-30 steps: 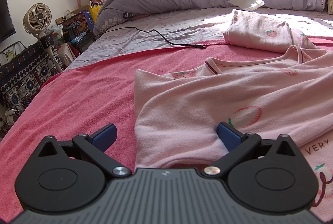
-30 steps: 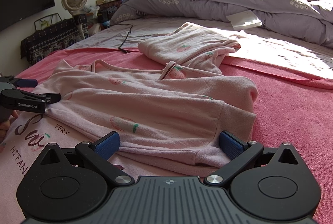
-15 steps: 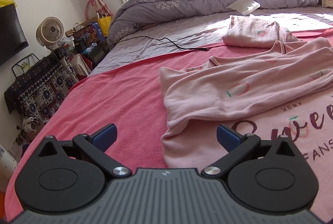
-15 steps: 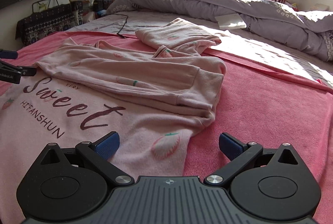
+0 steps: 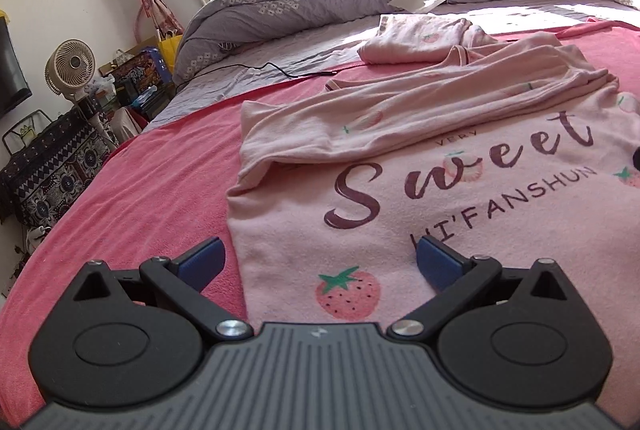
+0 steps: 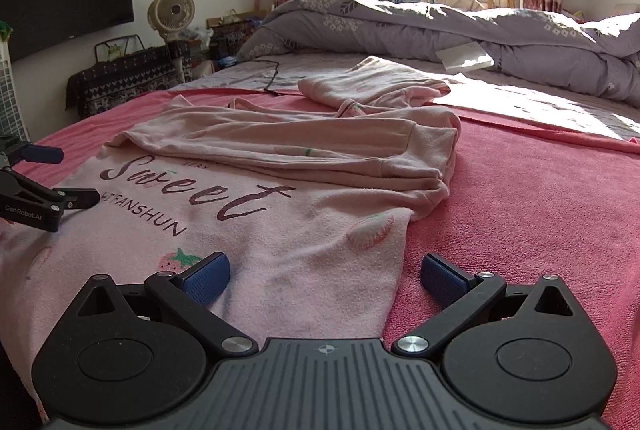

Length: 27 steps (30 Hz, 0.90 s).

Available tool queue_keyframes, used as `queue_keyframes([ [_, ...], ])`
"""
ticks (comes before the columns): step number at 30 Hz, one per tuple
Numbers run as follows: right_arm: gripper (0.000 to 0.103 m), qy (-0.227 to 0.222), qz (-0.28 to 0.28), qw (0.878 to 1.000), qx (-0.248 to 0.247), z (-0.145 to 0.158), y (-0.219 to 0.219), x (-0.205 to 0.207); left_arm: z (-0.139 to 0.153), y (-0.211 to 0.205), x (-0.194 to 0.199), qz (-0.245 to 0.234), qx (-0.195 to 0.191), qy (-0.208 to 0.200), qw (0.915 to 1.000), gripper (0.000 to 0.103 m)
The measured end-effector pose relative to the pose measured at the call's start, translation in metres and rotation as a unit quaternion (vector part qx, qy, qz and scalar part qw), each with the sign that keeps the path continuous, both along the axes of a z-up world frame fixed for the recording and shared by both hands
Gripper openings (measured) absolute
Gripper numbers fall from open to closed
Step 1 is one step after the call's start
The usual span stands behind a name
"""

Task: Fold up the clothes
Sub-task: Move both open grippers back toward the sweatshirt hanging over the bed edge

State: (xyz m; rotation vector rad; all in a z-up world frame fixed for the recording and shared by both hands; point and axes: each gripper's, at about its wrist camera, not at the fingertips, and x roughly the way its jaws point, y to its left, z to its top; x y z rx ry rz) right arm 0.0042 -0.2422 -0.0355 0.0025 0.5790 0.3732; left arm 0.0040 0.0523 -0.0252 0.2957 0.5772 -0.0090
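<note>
Both claws pulled back now, down toward the lower edge of the frame, away from the folded sleeves. Left claw [image 5: 318, 262] wide, nothing between the pads, hovering over the shirt's [image 5: 460, 190] near left corner, a printed strawberry [image 5: 347, 293] right in the gap. Right claw [image 6: 324, 276] equally wide and empty, straddling the shirt's near right edge, one pad over pink cloth, the other over the red blanket [image 6: 540, 210]. A second ago: sleeves filling the lower frame; now, sleeves lying across the middle of the frame, laid over the chest above the "Sweet" print. Sleeve fold looks finished, then. Shirt flat on the blanket, hem end nearest the cameras. A folded pink garment [image 6: 372, 86] waiting further up, centre of the frame. Likely next: pinching the two hem corners and carrying them up over the sleeves.
</note>
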Motion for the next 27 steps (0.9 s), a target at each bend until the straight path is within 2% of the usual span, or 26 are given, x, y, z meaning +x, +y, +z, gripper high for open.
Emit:
queue_keyframes([
  [4, 0.103, 0.004, 0.001, 1.000, 0.007, -0.004, -0.001, 0.000, -0.002, 0.012, 0.004, 0.008, -0.047, 0.015, 0.9987, 0.103],
  [6, 0.103, 0.003, 0.001, 1.000, 0.006, -0.004, -0.001, -0.001, -0.002, 0.014, 0.004, 0.008, -0.053, 0.019, 0.9984, 0.103],
  [27, 0.103, -0.004, 0.000, 1.000, 0.018, -0.004, -0.006, -0.006, -0.003, 0.013, -0.006, 0.013, -0.040, 0.008, 0.9991, 0.103],
])
